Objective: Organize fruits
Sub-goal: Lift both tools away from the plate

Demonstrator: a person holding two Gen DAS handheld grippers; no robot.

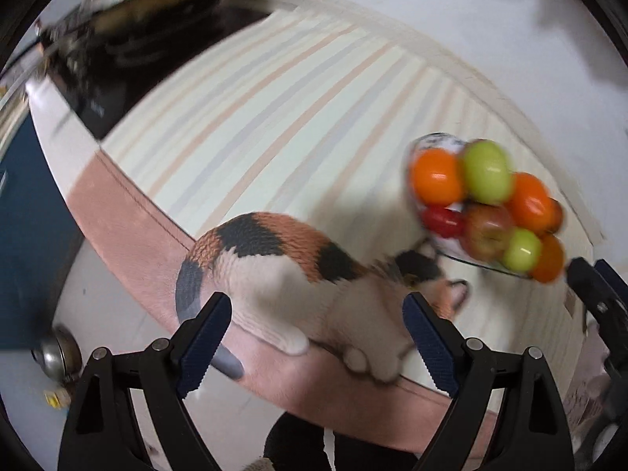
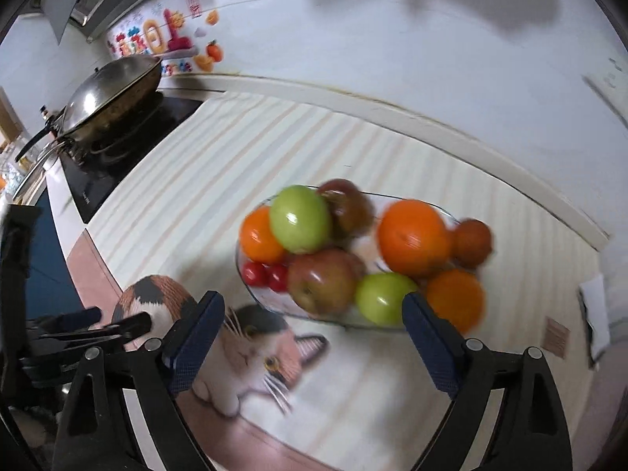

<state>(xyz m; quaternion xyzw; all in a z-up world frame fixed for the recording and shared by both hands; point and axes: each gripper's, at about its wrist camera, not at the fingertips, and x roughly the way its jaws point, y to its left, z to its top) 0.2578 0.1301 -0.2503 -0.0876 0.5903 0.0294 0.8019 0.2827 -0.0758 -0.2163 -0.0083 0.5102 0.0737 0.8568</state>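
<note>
A clear glass dish (image 2: 271, 306) holds a pile of fruit on a striped mat: oranges (image 2: 412, 235), green apples (image 2: 300, 218), red-brown apples (image 2: 322, 278) and small red tomatoes (image 2: 265, 274). The same dish of fruit (image 1: 486, 204) shows at the right of the left wrist view, blurred. My right gripper (image 2: 314, 337) is open and empty, just in front of the dish. My left gripper (image 1: 318, 337) is open and empty, over the cat picture (image 1: 274, 271) at the mat's near edge, to the left of the dish.
A wok (image 2: 110, 94) sits on a black stove (image 2: 114, 165) at the far left. The white wall (image 2: 392, 39) runs behind the counter, with colourful stickers (image 2: 165, 43). The striped mat (image 1: 274, 117) covers the counter between stove and dish.
</note>
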